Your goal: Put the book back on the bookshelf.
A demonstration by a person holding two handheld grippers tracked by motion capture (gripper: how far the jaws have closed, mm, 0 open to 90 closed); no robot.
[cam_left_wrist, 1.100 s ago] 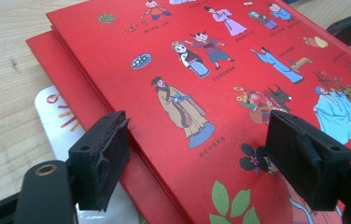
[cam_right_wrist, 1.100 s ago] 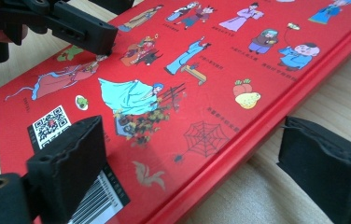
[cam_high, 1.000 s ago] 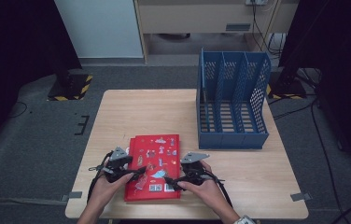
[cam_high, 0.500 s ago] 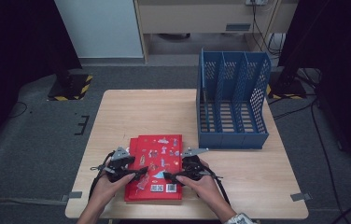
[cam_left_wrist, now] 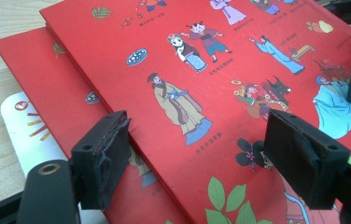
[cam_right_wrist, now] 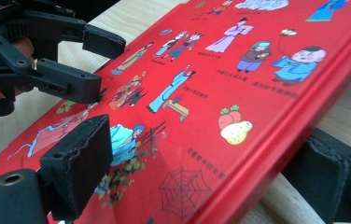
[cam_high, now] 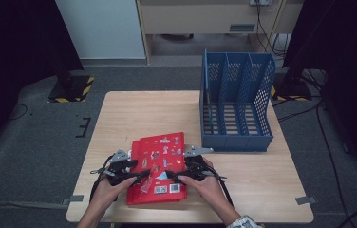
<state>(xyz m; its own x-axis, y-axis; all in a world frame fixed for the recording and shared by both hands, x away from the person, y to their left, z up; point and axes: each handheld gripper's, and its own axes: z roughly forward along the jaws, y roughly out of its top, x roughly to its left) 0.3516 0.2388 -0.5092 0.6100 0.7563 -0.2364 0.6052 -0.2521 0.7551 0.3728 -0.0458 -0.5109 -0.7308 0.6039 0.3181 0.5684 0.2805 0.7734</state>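
Though illustrated all over, red book (cam_high: 157, 167)

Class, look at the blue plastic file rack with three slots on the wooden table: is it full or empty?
Empty. In the high view the blue plastic file rack shows bare slatted floors in all three slots; the red illustrated books lie flat on the table instead.

The right claw (cam_high: 171, 175) has just been closing around the red book's (cam_high: 160, 156) edge.
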